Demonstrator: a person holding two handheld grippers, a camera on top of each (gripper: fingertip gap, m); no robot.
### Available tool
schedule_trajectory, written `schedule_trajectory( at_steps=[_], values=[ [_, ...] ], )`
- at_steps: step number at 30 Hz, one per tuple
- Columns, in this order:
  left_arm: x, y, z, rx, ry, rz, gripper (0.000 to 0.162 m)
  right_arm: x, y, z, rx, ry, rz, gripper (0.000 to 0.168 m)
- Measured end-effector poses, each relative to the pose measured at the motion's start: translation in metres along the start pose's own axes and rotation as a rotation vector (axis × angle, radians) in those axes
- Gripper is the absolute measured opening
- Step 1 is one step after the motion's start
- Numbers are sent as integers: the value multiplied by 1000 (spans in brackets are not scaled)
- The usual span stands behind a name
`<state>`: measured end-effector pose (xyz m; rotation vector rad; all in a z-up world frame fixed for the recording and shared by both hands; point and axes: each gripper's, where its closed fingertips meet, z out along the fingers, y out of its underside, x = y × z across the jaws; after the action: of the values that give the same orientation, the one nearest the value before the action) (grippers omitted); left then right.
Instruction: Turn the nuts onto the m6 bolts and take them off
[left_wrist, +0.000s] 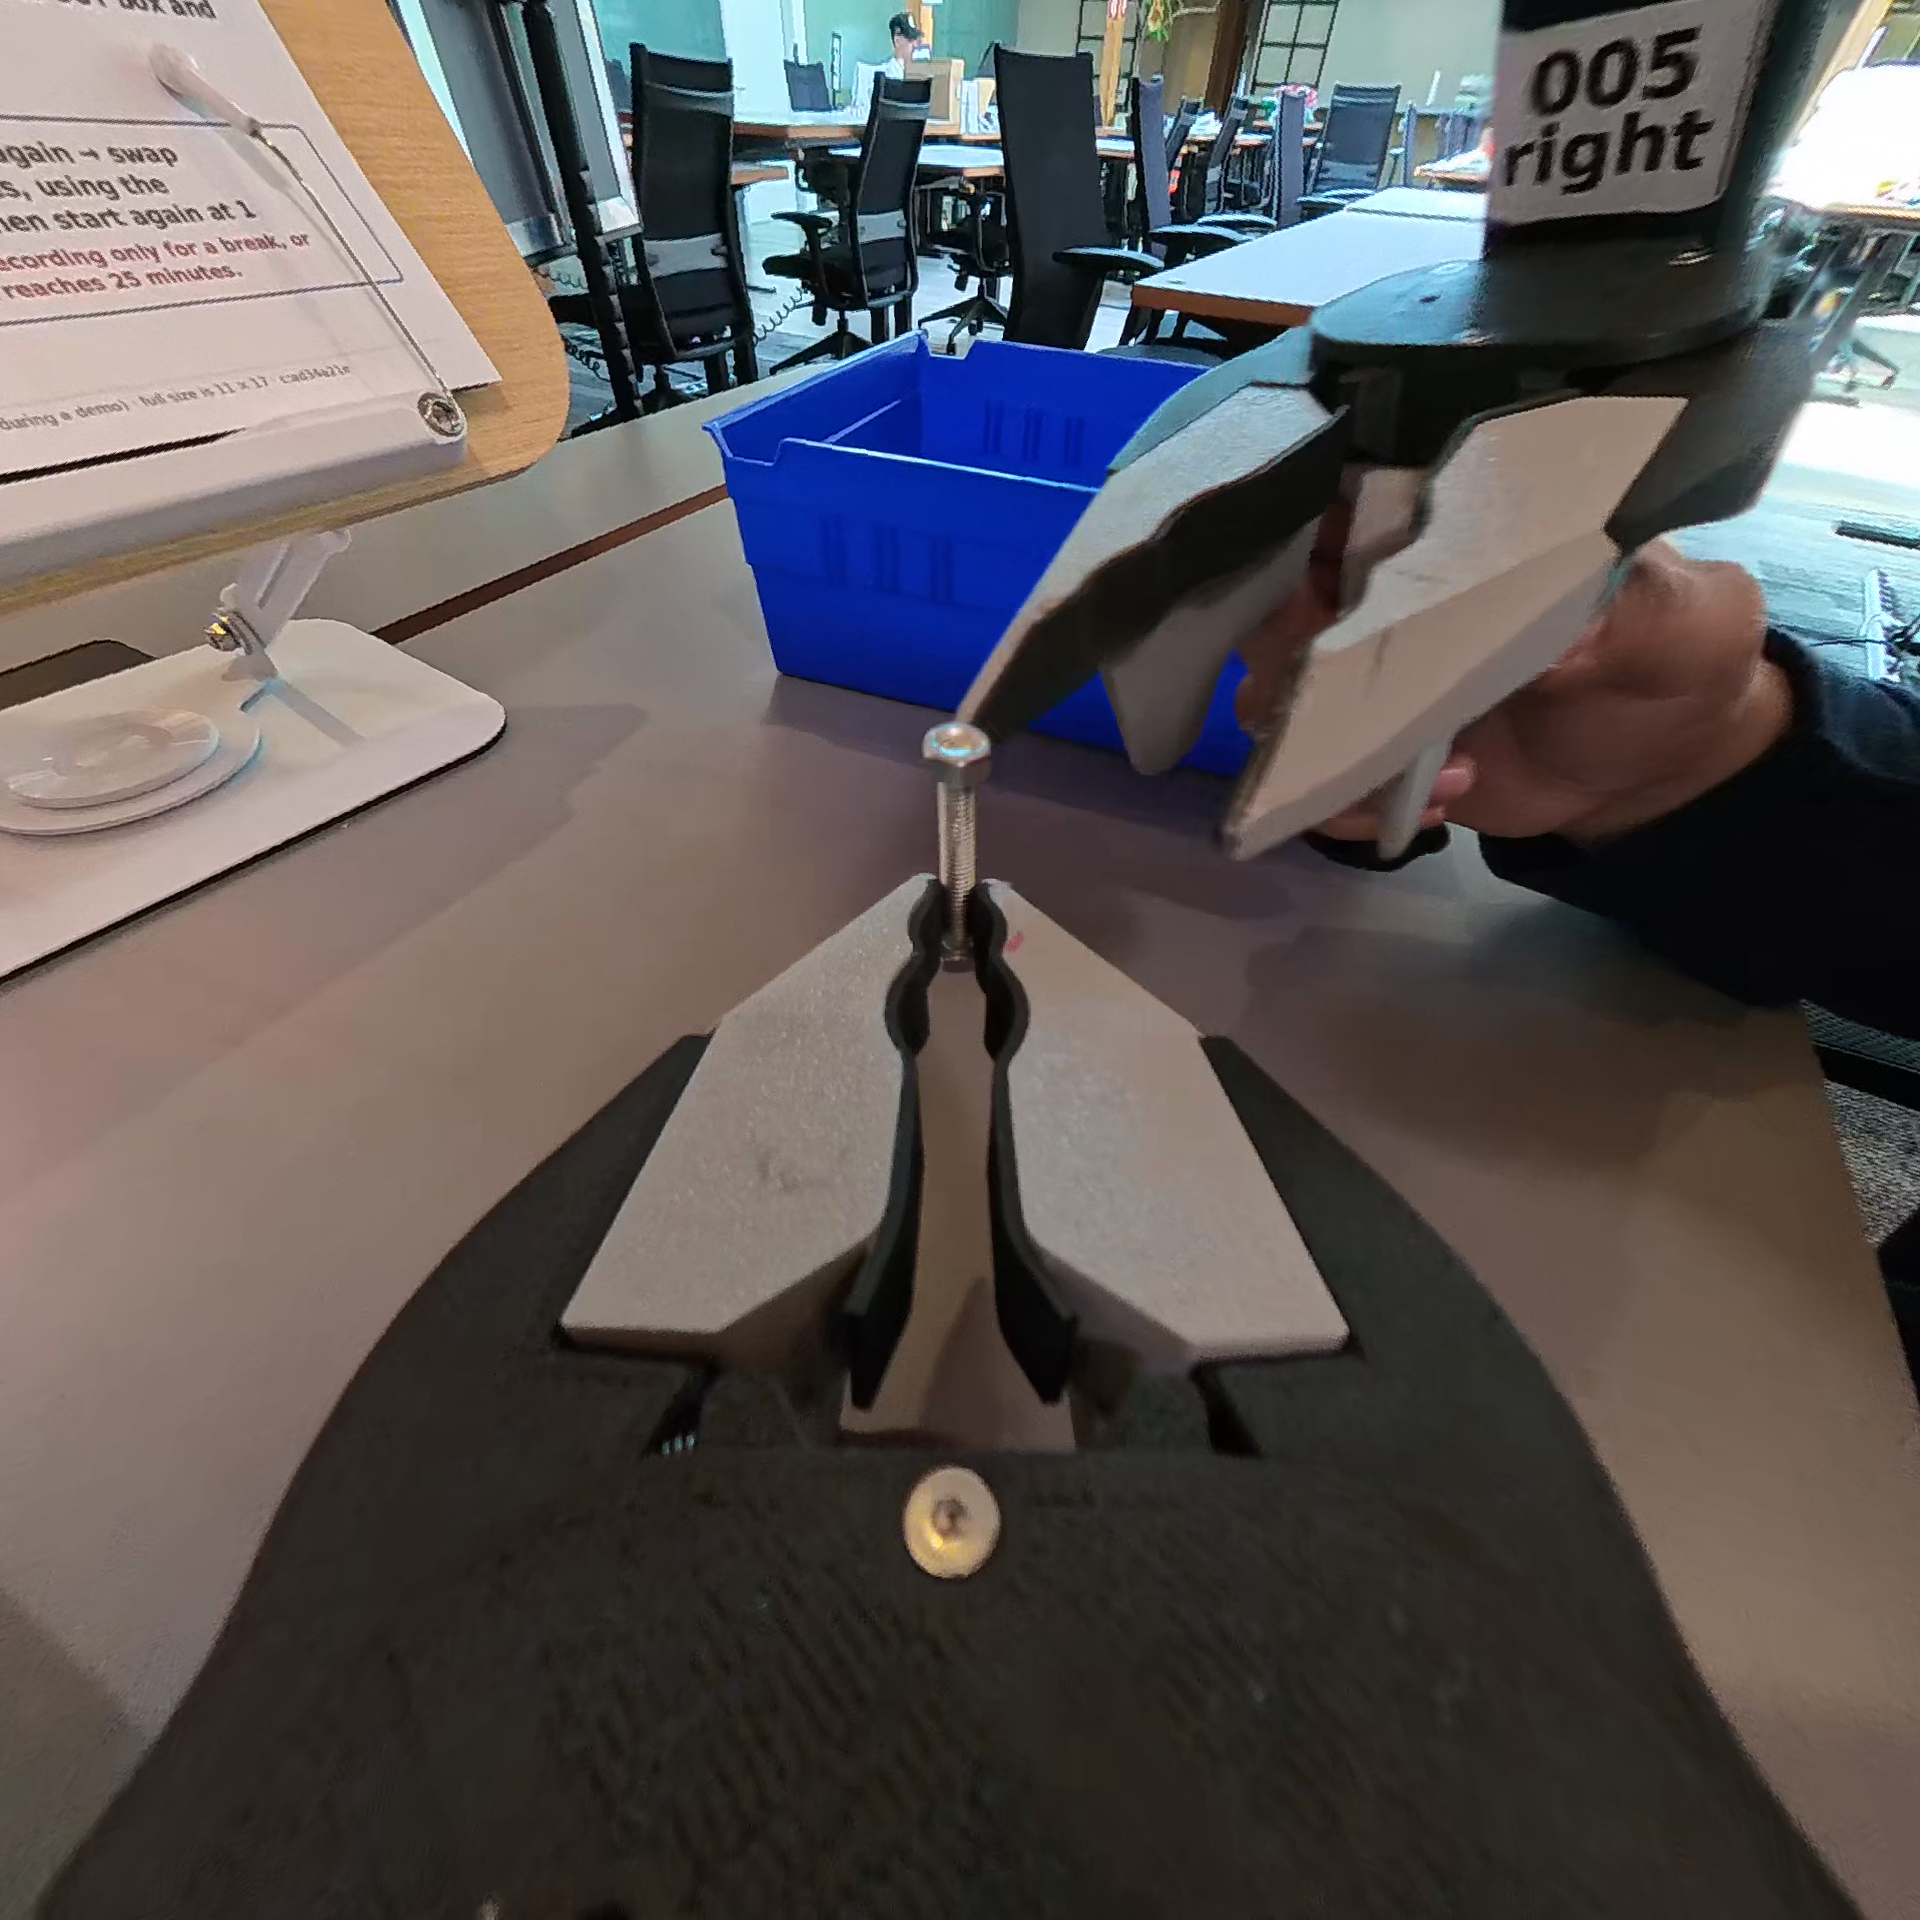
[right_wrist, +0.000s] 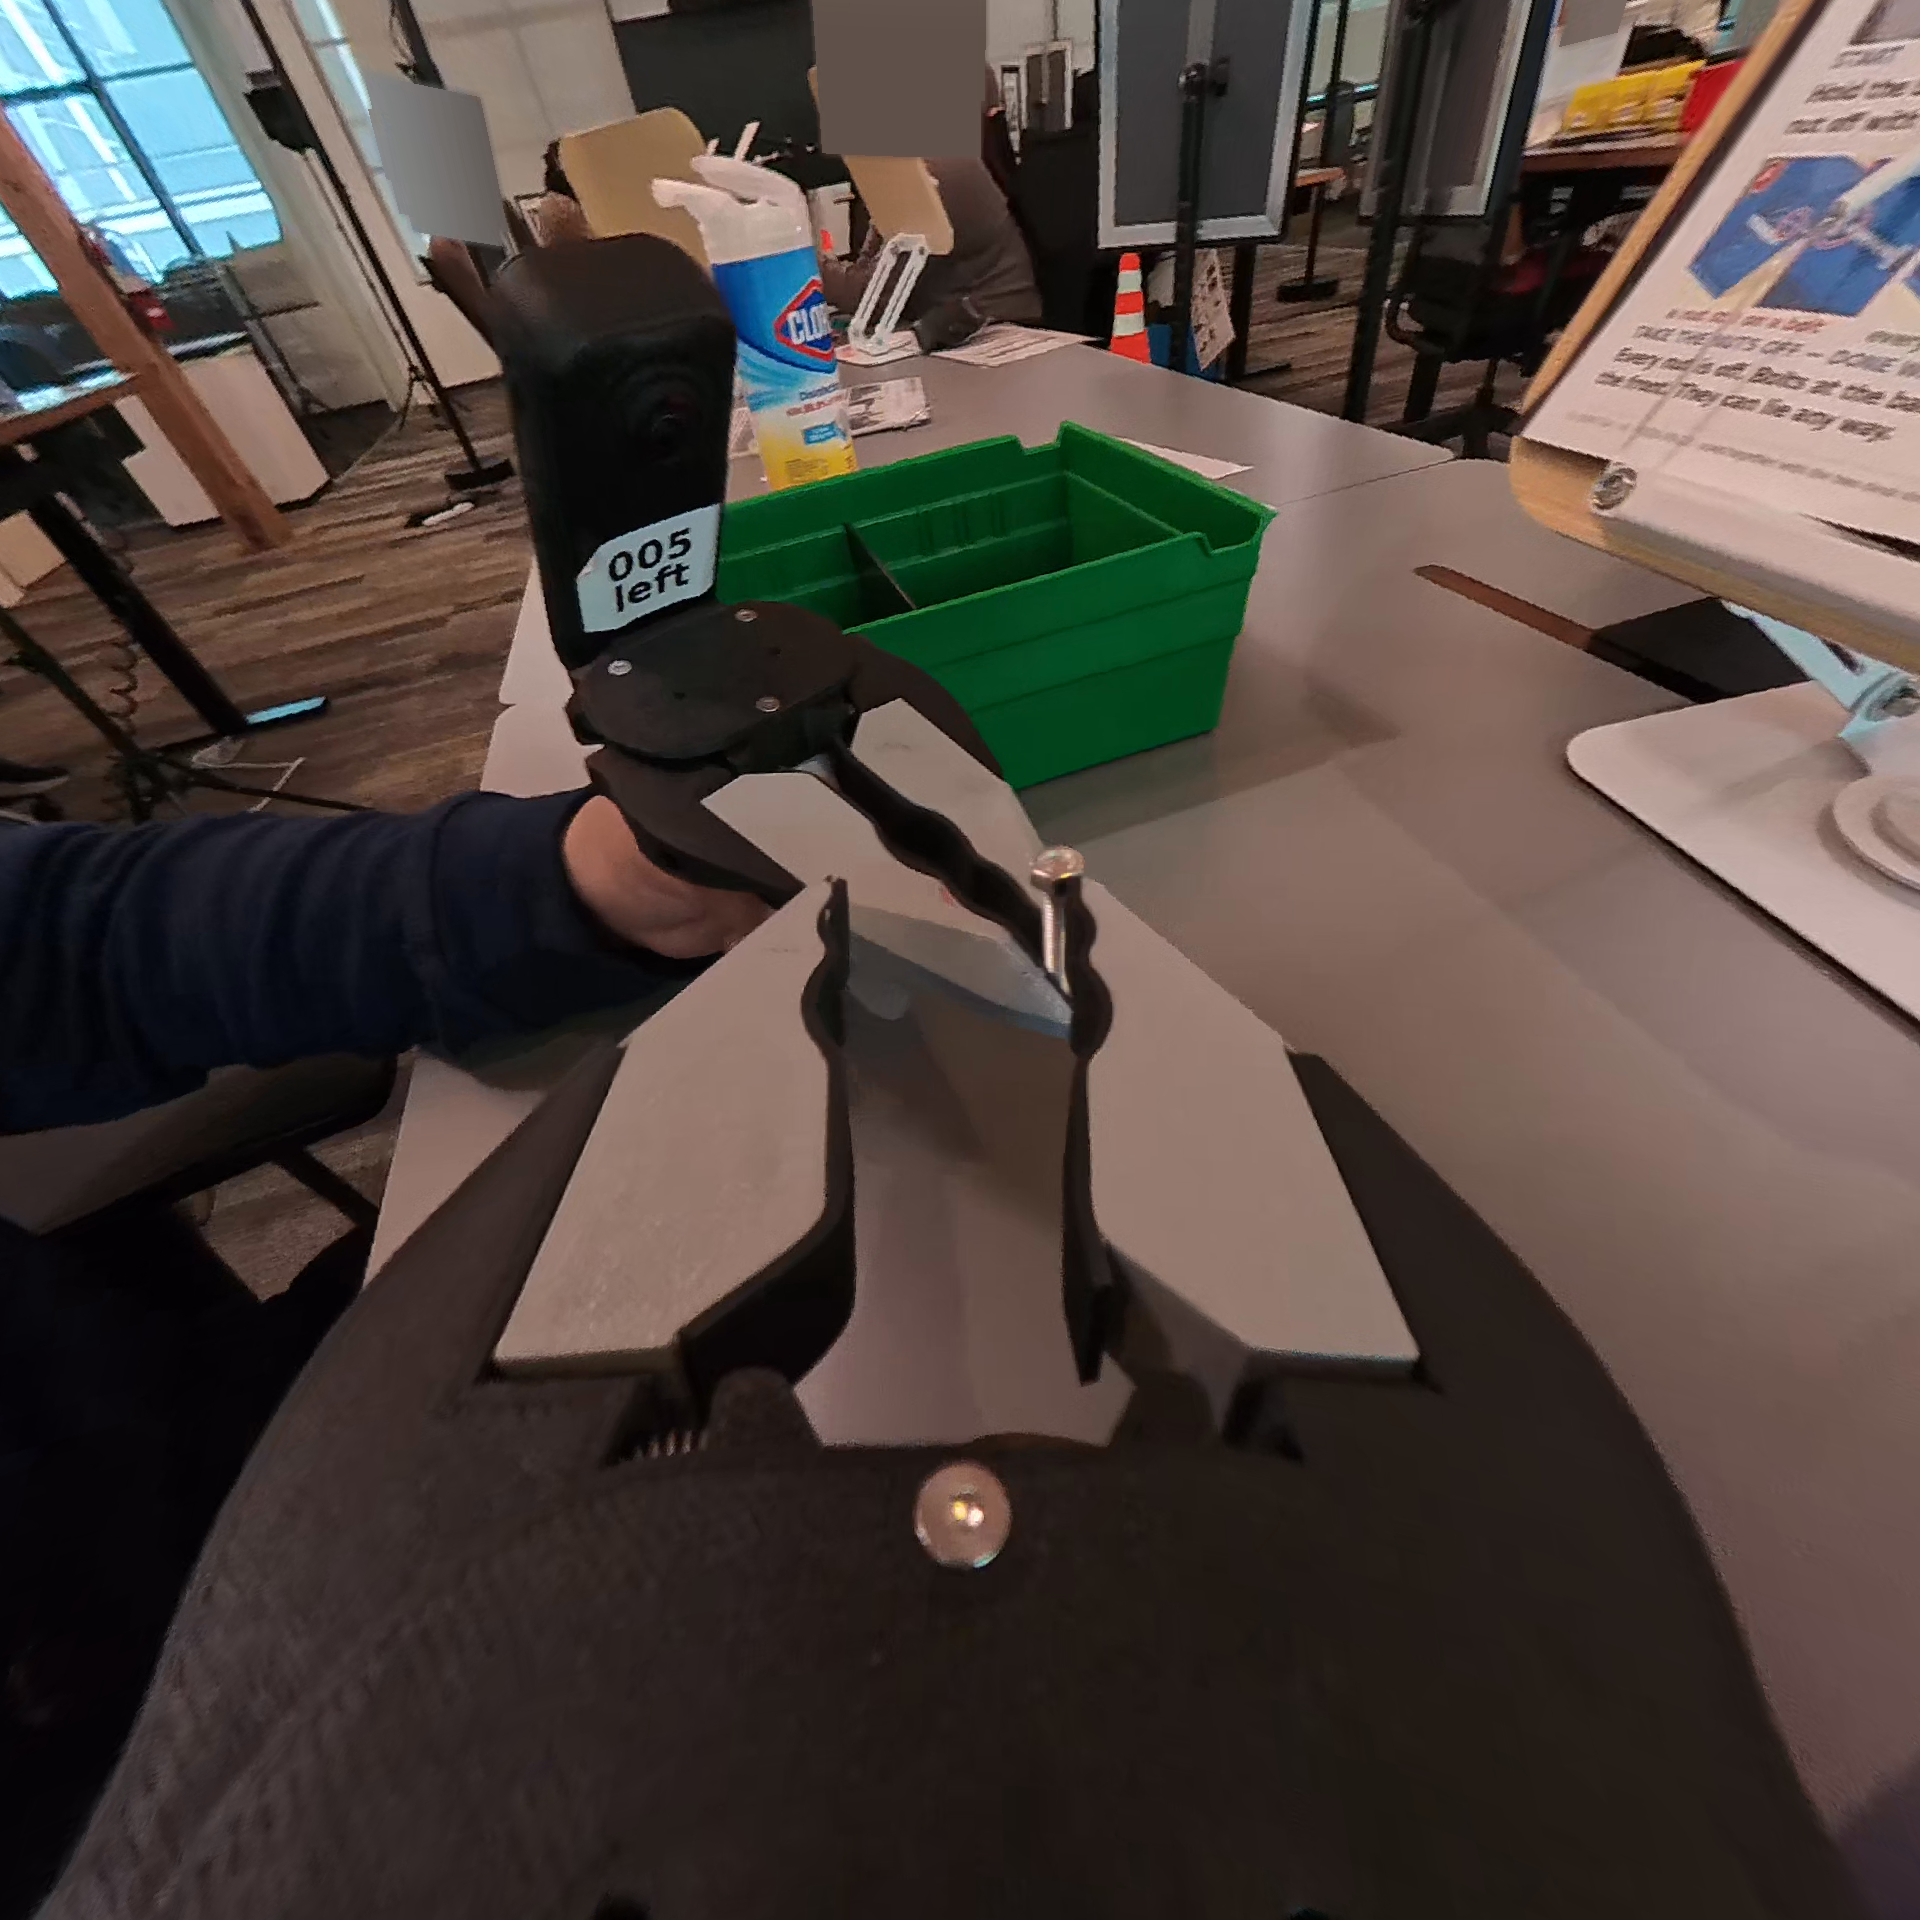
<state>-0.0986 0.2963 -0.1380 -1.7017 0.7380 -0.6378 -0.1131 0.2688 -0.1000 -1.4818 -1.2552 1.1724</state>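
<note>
A silver bolt (left_wrist: 955, 836) stands upright, clamped at its lower end by my left gripper (left_wrist: 956, 920), which is shut on it. A hex-shaped piece (left_wrist: 956, 746) sits at the bolt's top; I cannot tell whether it is the head or a nut. My right gripper (left_wrist: 1107, 779) is open and comes in from the upper right, one fingertip (left_wrist: 982, 712) right by the bolt's top. In the right wrist view the bolt (right_wrist: 1055, 920) stands just inside one finger of my open right gripper (right_wrist: 961, 935). The left gripper (right_wrist: 1023, 971) holds it from below.
A blue bin (left_wrist: 894, 540) stands behind the bolt. A green divided bin (right_wrist: 1039, 623) and a spray bottle (right_wrist: 779, 343) stand beyond the left gripper. An instruction board on a white stand (left_wrist: 260, 717) is at the side. A grey table (left_wrist: 364, 1039) lies below. Tip to tip, the grippers are about 4 cm apart.
</note>
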Motion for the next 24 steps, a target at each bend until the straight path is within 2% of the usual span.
schedule_trajectory(
  at_steps=[4, 9, 14, 15, 16, 17, 21, 24],
  values=[
    [-6, 4, 0, -17, -18, -28, 2, -14, 0, 2, -7, -48, -54, 30],
    [-1, 4, 1, -18, 2, -10, 3, 8, -2, -2, 15, 49, -4, 38],
    [1, 4, 2, -20, 2, 2, 3, -1, -1, 1, 18, -27, 38, 48],
    [-4, 5, 2, -27, -21, -5, 3, -3, 0, 1, 3, -29, 24, 44],
    [-10, 7, 1, -34, -44, -21, 3, -8, 3, 1, -14, -57, 7, 26],
    [-14, 7, 0, -32, -52, -46, 2, -12, 4, 2, -19, -78, 2, 21],
    [-11, 0, -3, 11, -21, -68, 2, -2, 3, 3, -9, -18, 11, 42],
    [-3, 2, 0, -8, 1, -28, 3, 7, 2, 2, 1, 23, 37, 47]
  ],
)
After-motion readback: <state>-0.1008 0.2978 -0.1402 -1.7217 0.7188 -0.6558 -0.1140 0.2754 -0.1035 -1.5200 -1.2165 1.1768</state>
